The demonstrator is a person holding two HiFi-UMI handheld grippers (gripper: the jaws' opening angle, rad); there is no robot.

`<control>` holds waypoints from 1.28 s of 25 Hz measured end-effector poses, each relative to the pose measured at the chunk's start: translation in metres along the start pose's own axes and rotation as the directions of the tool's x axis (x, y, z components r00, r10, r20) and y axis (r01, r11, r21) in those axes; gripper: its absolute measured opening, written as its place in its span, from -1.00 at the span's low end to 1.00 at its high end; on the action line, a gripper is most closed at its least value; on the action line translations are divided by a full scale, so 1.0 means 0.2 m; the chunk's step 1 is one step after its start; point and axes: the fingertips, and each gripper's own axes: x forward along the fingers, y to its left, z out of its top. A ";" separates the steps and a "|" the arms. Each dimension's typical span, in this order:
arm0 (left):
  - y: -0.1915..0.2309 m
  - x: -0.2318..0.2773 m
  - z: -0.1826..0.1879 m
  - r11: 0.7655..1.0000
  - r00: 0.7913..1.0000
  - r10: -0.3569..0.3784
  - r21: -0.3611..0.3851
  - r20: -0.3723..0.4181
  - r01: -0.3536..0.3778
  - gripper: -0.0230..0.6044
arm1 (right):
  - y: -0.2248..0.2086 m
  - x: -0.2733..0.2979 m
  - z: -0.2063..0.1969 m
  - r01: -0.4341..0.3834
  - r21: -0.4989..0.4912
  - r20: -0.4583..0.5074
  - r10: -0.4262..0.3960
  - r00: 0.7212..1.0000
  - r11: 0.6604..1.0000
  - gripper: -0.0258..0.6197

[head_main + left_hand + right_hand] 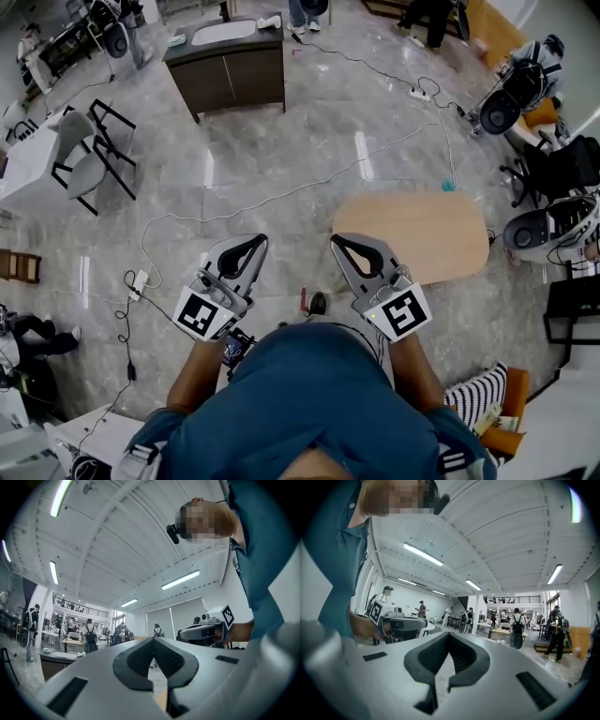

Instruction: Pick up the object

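In the head view I stand over a grey marble floor with a gripper in each hand, both raised level in front of my chest. My left gripper (258,241) is shut with nothing between its jaws, and the left gripper view shows its tips (152,639) meeting against the ceiling and hall. My right gripper (336,240) is also shut and empty, its tips (449,634) pressed together. A light wooden table (412,234) stands just beyond the right gripper. A small teal thing (449,186) lies at its far edge, apart from both grippers.
White cables (281,192) run across the floor to a power strip (419,93). A dark cabinet with a sink (230,61) stands at the back, grey chairs (89,155) at the left, wheeled machines (553,225) at the right. People stand far off in the hall.
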 end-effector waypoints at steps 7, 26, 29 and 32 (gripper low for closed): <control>0.11 0.22 -0.02 0.999 1.000 0.025 0.022 -0.006 -0.025 -0.92 | -0.23 0.12 -0.03 -0.045 0.002 0.024 0.045 0.999 0.999 -0.88; 0.56 0.59 -0.14 0.999 0.999 0.033 0.018 -0.019 -0.033 -0.92 | -0.66 0.54 -0.14 -0.065 0.013 0.013 0.065 0.998 0.998 -0.88; 0.71 0.61 -0.11 1.000 1.000 0.003 0.029 -0.004 -0.003 -0.92 | -0.68 0.67 -0.11 -0.038 0.015 0.010 0.037 0.999 0.999 -0.88; 0.86 0.63 -0.10 1.000 1.000 -0.020 0.022 0.006 0.019 -0.91 | -0.71 0.82 -0.09 -0.011 0.012 0.007 0.011 1.000 1.000 -0.88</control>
